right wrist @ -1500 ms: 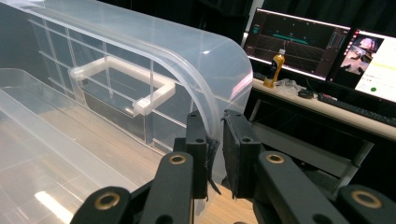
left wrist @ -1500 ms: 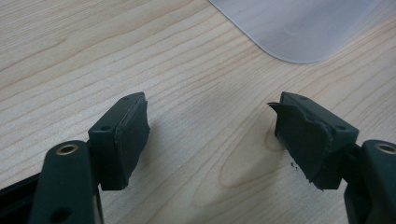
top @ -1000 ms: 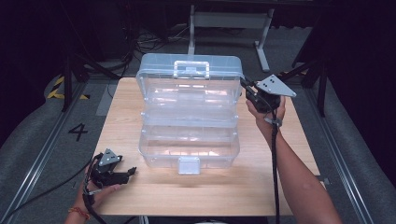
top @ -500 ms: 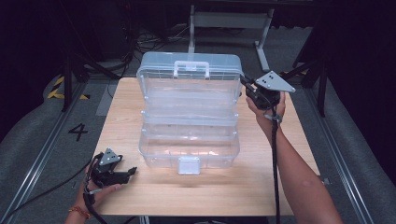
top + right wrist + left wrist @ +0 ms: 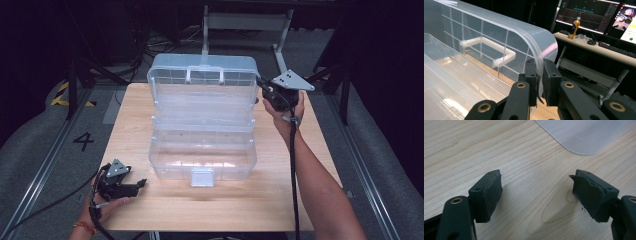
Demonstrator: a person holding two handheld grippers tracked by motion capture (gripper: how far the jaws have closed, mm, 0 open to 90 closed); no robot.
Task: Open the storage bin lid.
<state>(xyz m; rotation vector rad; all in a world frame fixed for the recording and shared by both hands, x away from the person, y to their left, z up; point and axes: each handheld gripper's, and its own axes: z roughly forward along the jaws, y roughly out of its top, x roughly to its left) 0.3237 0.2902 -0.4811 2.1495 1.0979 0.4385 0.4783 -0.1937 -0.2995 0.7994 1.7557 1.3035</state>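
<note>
1. So there's a big clear plastic storage box (image 5: 202,135) sitting pretty much in the middle of a light wooden worktop (image 5: 280,200). It's open, with the tiered trays stepped out toward the person and the lid (image 5: 202,77) standing up at the far side.
2. The lid has a white carry handle (image 5: 205,74) on it. From the right gripper view you can see that same handle (image 5: 486,51) through the see-through plastic, plus the ribbed grid moulded into the lid.
3. The right tool (image 5: 264,89) is up at the lid's right-hand edge, held in the person's right hand (image 5: 286,105). In the right gripper view the two black jaws are pinched tight on the curved rim of the lid (image 5: 534,37), plastic sandwiched right between the pads, so it's clamped on the lid.
4. The left tool (image 5: 139,184) is way over at the near left corner of the worktop, resting low in the left hand (image 5: 107,200), well apart from the box.
5. Left gripper view: jaws spread wide with bare wood grain between them, nothing held. The pad (image 5: 590,195) on one side looks a bit chewed up and ragged. A rounded corner of the box (image 5: 584,135) pokes in at the top of that view.
6. There's a white latch tab (image 5: 202,176) on the front of the bottom tier, facing the person.
7. Background in the right gripper view: a desk with monitors (image 5: 586,12) and an orange bottle (image 5: 575,26).
8. The floor left of the worktop has a "4" (image 5: 83,141) marked on it.
</note>
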